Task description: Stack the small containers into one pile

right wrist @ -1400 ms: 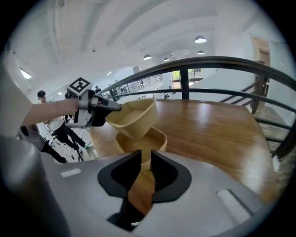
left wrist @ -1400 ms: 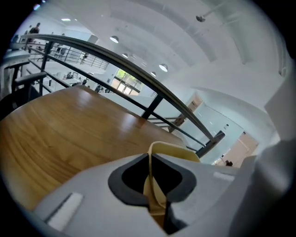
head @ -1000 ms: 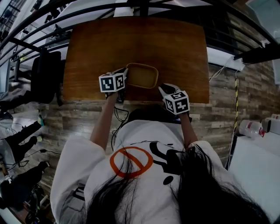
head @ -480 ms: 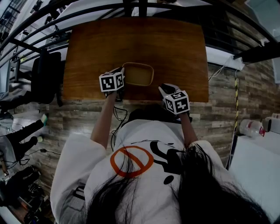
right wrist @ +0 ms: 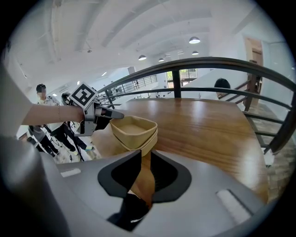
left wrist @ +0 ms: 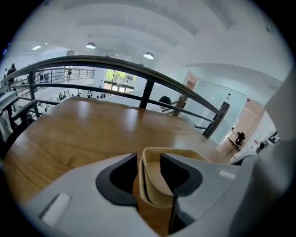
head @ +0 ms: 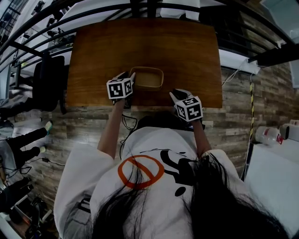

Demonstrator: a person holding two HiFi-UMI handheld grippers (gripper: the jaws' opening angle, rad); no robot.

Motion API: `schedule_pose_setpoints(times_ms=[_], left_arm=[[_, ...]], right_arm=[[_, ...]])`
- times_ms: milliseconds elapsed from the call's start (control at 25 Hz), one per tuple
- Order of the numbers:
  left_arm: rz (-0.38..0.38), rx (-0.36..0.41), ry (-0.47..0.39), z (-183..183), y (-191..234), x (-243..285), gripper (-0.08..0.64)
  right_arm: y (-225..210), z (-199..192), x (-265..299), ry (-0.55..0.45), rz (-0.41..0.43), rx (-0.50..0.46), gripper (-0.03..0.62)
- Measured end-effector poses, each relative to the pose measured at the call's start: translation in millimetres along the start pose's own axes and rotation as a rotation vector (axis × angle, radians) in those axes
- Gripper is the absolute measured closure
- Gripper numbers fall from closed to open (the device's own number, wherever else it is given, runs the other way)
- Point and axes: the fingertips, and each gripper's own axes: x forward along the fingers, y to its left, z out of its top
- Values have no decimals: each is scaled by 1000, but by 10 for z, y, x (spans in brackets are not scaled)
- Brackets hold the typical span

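Note:
Two tan containers (head: 147,78) sit nested in one pile on the near part of the wooden table (head: 140,42). My left gripper (head: 132,77) is at the pile's left rim. In the left gripper view, it (left wrist: 149,159) is shut on the containers' (left wrist: 157,185) wall, one jaw outside and one inside. The right gripper view shows the pile (right wrist: 134,132) from the side, with the left gripper (right wrist: 113,115) clamped on its far rim. My right gripper (right wrist: 147,157) hangs over the table's near edge, short of the pile, slightly open with nothing between its jaws. In the head view it (head: 175,93) is right of the pile.
A dark railing (head: 117,7) runs behind the table. A black chair (head: 49,81) stands at its left end. A white surface (head: 275,186) and a plastic bottle (head: 266,136) are off to the right. People (right wrist: 44,99) stand beyond the table's left side.
The nested containers have shifted a little to the left with the left gripper still on their rim. The right gripper has stayed where it was.

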Motion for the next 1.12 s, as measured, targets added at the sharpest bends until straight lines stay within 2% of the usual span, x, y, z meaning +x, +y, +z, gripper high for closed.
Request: schedule_pose_setpoints(times_ms=[200,360,760,1120], left_arm=[[5,-16,-64,101,39,-200,426],[-20,-10,-108,140,-52,-433,426],[-205,64,-178,-47,-619,-1027,428],[-334,164,-176,-406,-1137,-1403,431]], right_arm=[[78,-17,7,-8,1,-3,508],[172,42,-23,-28,9,-8,508],[591,159,-236,-144,-7,20,529],[924,-132,-448,-156,5,46,566]])
